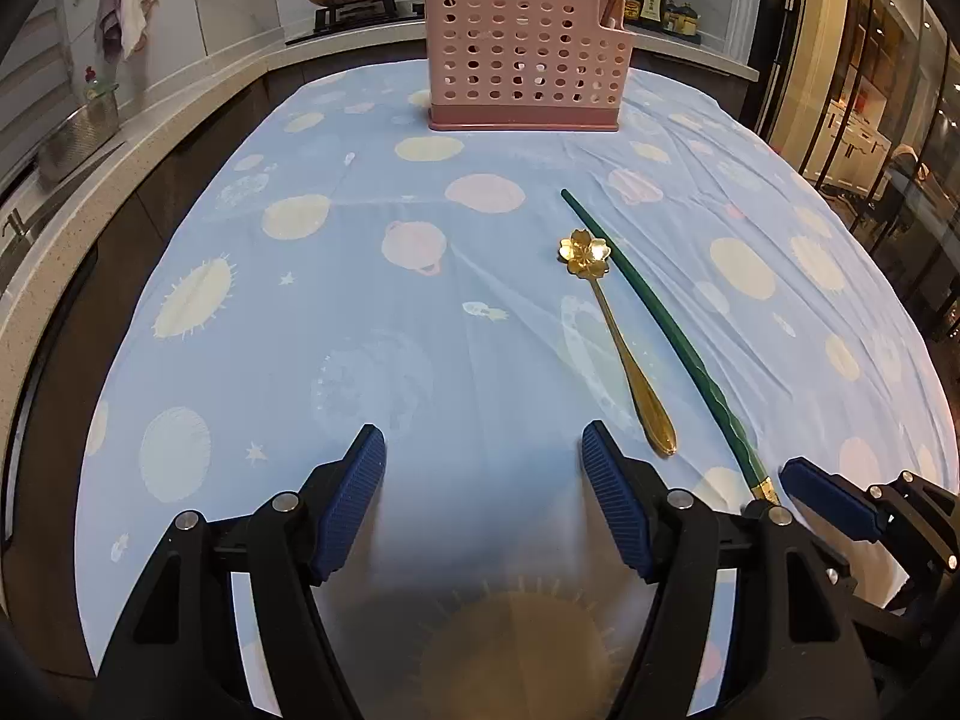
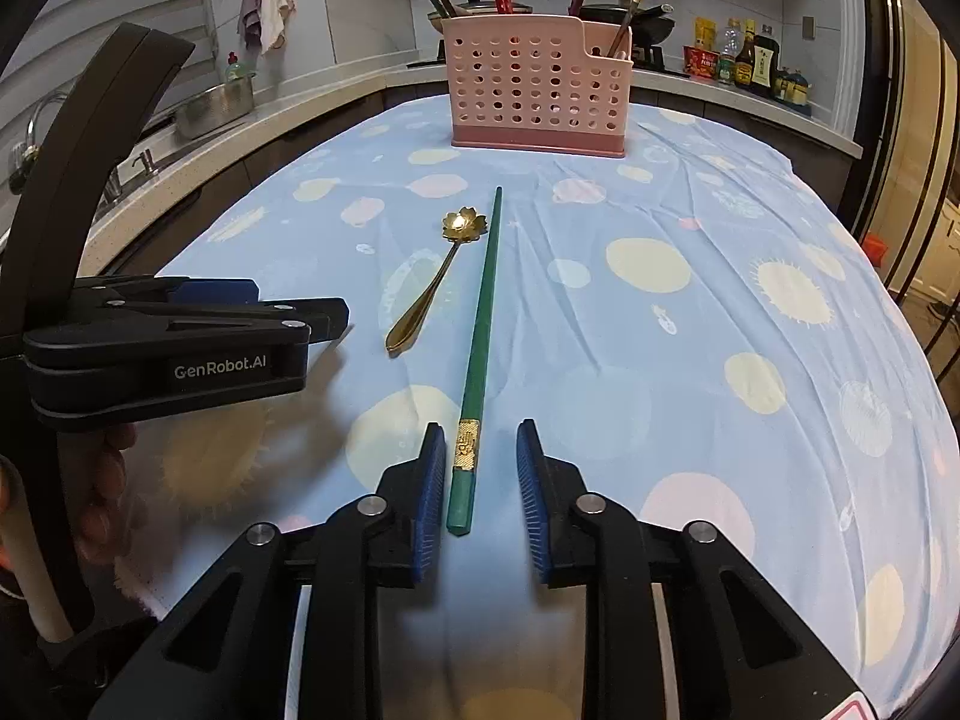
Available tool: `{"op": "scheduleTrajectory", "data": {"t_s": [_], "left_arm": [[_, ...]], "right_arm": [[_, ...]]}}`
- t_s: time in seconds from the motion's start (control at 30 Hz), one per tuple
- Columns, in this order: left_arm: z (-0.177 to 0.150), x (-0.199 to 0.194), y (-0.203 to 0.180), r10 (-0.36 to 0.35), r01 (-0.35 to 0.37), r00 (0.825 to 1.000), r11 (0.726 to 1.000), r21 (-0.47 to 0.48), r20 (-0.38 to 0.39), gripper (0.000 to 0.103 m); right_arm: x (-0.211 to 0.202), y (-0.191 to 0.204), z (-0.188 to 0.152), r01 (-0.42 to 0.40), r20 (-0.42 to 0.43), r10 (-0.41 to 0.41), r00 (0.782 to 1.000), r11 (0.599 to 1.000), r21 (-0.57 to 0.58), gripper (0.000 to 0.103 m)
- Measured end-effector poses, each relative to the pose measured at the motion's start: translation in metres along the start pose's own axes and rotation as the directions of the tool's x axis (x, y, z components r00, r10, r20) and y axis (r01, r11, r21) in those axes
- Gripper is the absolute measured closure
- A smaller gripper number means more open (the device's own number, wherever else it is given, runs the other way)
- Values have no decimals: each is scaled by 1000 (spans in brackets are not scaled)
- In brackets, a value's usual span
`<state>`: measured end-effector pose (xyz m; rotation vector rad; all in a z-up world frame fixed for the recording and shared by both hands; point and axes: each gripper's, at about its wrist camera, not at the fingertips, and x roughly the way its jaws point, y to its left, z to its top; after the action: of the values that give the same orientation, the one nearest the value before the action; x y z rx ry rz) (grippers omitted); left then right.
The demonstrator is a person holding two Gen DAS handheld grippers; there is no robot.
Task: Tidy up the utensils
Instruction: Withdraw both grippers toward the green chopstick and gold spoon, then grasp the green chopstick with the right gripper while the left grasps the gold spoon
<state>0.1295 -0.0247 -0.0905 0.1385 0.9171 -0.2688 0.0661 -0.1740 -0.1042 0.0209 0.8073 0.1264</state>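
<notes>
Seen only from the right wrist: right tool point(image 2: 481, 468) apart, straddling green chopstick point(image 2: 480, 324) without pressing it. From the left: left tool point(image 1: 483, 474) apart, empty, beside gold spoon point(image 1: 624, 348).

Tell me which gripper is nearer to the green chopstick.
Right. The right gripper straddles the green chopstick at its thick end, jaws either side, not yet pressing. The left gripper hangs open off to the side, beyond the gold spoon.

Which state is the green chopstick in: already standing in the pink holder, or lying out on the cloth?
Out: the green chopstick lies flat on the cloth, short of the pink holder.
</notes>
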Motion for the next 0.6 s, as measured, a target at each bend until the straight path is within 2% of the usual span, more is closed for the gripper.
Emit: {"op": "scheduleTrajectory", "data": {"t_s": [0.1, 0.43, 0.6], "left_arm": [[0, -1, -3, -14, 14, 1000, 1000, 4, 0, 38], [3, 1, -27, -99, 99, 995, 994, 38, -8, 38], [8, 8, -39, -114, 115, 993, 992, 55, -8, 39]], "right_arm": [[0, -7, -1, 8, 7, -8, 1000, 1000, 12, 96], [-4, -37, -2, 55, 11, -57, 998, 995, 87, 96], [-4, -49, -2, 40, 6, -42, 999, 990, 135, 96]]}}
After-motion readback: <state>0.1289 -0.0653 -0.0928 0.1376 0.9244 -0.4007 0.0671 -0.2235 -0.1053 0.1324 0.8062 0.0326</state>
